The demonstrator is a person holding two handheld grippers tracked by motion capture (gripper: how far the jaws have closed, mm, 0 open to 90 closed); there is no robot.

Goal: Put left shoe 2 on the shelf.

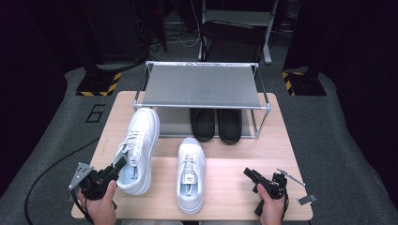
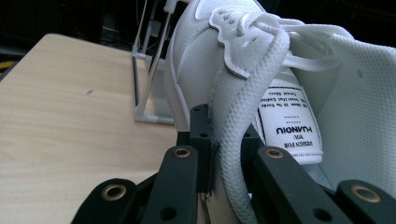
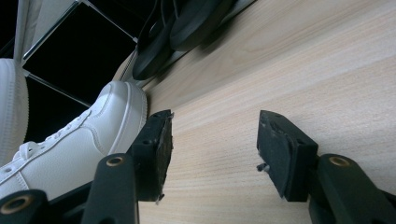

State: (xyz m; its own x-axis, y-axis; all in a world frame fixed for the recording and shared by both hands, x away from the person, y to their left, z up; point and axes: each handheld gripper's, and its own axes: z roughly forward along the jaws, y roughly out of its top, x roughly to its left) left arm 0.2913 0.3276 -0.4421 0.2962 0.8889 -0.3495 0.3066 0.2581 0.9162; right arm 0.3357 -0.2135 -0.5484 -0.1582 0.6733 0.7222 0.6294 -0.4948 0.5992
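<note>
The left gripper [image 1: 118, 165] was clamped on the left sneaker's [image 1: 139, 145] collar, tilting it, likely for shelving on the rack [image 1: 202, 85], while the right gripper [image 1: 250, 174] waited open-jawed beside the other sneaker [image 1: 191, 174].

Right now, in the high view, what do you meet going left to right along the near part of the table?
Left gripper → tilted white sneaker → flat white sneaker → right gripper

A light wooden table [image 1: 244, 187] carries a metal shoe rack [image 1: 202, 86] at its far edge. One white sneaker [image 1: 191, 174] lies flat on it.
</note>
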